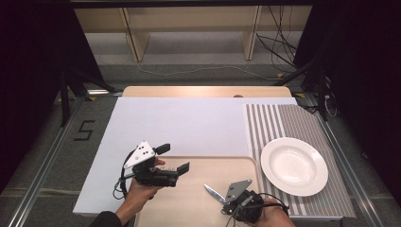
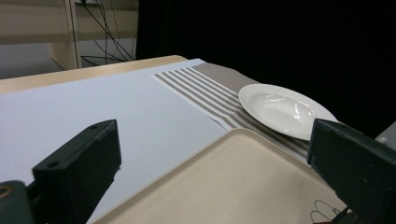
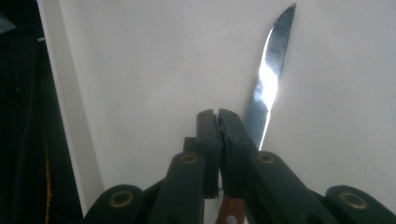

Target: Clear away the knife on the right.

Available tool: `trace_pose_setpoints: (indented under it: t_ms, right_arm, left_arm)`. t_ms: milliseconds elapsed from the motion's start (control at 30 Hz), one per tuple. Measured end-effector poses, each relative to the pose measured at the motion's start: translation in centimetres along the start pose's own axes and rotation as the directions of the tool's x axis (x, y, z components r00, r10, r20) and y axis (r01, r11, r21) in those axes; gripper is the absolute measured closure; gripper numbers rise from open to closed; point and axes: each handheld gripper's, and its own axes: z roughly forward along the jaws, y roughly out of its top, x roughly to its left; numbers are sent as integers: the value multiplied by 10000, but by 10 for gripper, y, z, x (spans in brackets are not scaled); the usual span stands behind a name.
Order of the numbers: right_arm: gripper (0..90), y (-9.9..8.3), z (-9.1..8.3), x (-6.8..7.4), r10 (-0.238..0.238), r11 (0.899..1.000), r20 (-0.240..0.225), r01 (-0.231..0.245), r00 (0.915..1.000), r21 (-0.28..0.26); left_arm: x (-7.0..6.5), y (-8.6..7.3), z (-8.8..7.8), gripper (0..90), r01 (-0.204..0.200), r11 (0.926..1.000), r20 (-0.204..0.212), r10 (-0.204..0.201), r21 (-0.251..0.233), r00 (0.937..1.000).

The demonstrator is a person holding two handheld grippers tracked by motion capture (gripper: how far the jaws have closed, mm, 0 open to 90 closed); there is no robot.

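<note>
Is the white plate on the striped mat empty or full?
Empty. The white plate on the striped mat shows a bare, shiny surface with nothing on it.

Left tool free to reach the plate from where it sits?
Probably yes: the left tool is open with nothing between its jaws, and the tray and striped mat toward the plate lie bare.

The plate (image 1: 294, 165) is white. It sits on a mat (image 1: 288, 120) with grey and white stripes. The tray (image 1: 198, 198) is cream, the knife (image 1: 214, 194) shiny silver.
</note>
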Motion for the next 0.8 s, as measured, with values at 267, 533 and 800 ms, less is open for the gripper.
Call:
trace_pose_setpoints:
  t_ms: [267, 533, 800]
  right_arm:
    - [900, 0, 13, -1, -133, 9994, 47, 132, 9999, 330]
    - [900, 1, 14, -3, -108, 9995, 196, 102, 9997, 306]
    - [900, 0, 12, -6, -163, 9991, 375, 149, 9992, 385]
  left_arm:
    - [0, 0, 1, 28, -4, 10000, 16, 4, 45, 10000]
    - [0, 0, 0, 28, -17, 10000, 36, 17, 26, 10000]
    - [-1, 0, 0, 28, -32, 10000, 45, 32, 27, 10000]
